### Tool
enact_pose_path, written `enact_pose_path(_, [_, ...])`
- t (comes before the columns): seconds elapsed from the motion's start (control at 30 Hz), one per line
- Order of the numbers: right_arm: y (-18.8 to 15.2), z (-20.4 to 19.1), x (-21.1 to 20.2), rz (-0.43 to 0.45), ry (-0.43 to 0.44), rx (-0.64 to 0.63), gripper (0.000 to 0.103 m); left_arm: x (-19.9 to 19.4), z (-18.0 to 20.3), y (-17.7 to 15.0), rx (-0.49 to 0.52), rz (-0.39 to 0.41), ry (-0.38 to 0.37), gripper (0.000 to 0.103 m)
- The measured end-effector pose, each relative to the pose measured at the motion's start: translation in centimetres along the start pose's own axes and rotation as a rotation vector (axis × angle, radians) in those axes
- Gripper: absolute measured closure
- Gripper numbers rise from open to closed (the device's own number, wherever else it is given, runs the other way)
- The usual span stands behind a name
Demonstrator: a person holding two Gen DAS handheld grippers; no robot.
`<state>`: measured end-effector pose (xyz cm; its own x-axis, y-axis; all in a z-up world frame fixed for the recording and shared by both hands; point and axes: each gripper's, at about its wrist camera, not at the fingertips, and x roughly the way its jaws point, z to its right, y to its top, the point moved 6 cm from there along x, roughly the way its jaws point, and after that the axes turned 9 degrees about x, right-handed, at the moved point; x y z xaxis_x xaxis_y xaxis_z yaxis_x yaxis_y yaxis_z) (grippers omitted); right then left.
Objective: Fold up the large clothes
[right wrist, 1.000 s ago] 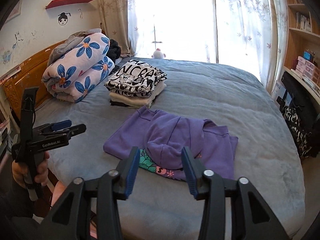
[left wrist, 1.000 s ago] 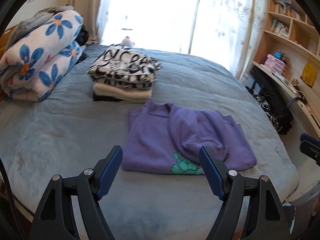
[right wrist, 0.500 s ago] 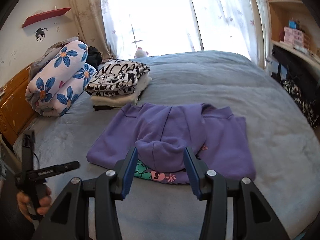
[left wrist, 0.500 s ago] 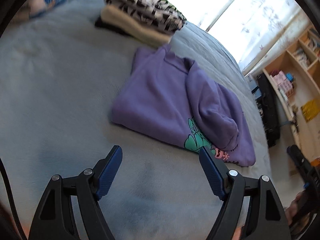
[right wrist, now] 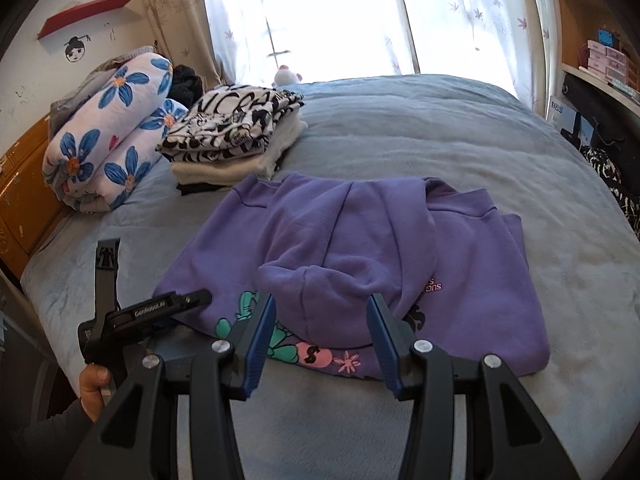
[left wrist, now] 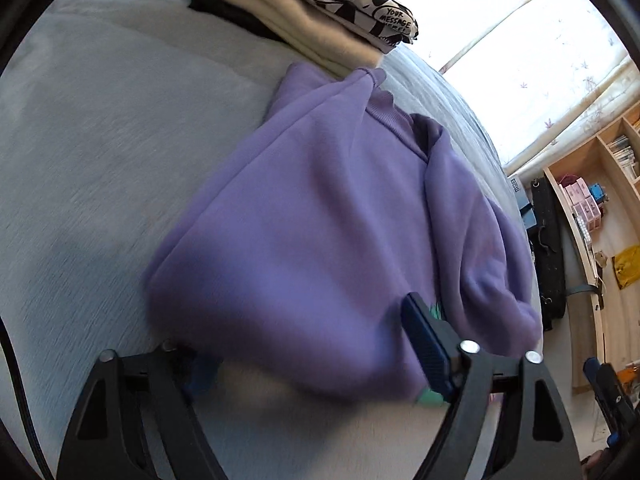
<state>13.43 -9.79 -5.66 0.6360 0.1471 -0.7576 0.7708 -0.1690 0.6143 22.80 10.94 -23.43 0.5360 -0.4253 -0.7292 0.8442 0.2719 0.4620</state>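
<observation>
Purple hoodie [right wrist: 360, 248] lies partly folded on bed [right wrist: 440, 128]. Left tool [left wrist: 316, 344] straddles its near-left hem corner, jaws just widened, cloth between, not pinched. Right tool [right wrist: 322, 334] hovers half-open above folded hood, gripping nothing.

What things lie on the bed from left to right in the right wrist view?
Floral blanket roll → stack of folded clothes → purple hoodie.
</observation>
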Motion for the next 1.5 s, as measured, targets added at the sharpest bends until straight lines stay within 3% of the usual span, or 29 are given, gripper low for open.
enact_pose_path(0.2, [1.1,0.6,3.9,-0.044,-0.013,0.016,0.056,1.2,0.7,2.5,-0.013,0.080,0.000,0.019])
enact_pose_path(0.23, [1.5,0.6,4.5,-0.043,-0.017,0.018,0.056,1.1,0.7,2.9,-0.022,0.108,0.000,0.024])
enact_pose_path(0.3, [2.4,0.4,5.8,-0.036,-0.027,0.015,0.060,0.4,0.3,3.6,-0.036,0.146,0.005,0.061])
enact_pose_path(0.33, [2.7,0.3,6.3,-0.034,-0.034,0.011,0.065,0.2,0.4,3.8,-0.040,0.164,-0.004,0.066])
enact_pose_path(0.43, [3.2,-0.2,8.6,-0.035,-0.047,-0.009,0.077,-0.6,1.3,3.9,-0.002,0.208,0.011,0.076])
enact_pose_path(0.53, [2.5,-0.4,11.6,-0.070,-0.059,-0.042,0.087,-2.3,3.8,3.9,0.116,0.273,0.072,0.081])
enact_pose_path(0.6, [1.1,0.2,14.2,-0.134,-0.084,-0.050,0.088,-3.3,5.4,4.4,0.164,0.307,0.083,0.082])
enact_pose_path(0.67, [0.2,0.8,15.0,-0.132,-0.058,-0.024,0.089,-4.2,7.6,4.7,0.227,0.330,0.089,0.083])
enact_pose_path(0.97, [-1.4,4.0,12.7,-0.121,0.112,0.144,0.089,-7.3,20.6,3.9,0.561,0.431,0.078,0.083])
enact_pose_path(1.13, [-2.1,8.1,7.9,-0.147,0.232,0.305,0.088,-6.8,27.5,2.7,0.695,0.435,0.041,0.083])
enact_pose_path(1.2, [-2.6,9.9,5.5,-0.120,0.208,0.322,0.088,-5.8,29.8,2.1,0.728,0.424,0.024,0.083])
enact_pose_path(1.37, [-4.5,16.2,-0.9,0.000,0.001,0.295,0.088,-1.1,35.7,-0.3,0.785,0.346,-0.019,0.083])
enact_pose_path(1.5, [-6.1,20.9,-3.4,0.023,-0.060,0.387,0.088,3.2,39.2,-4.1,0.858,0.268,-0.037,0.083])
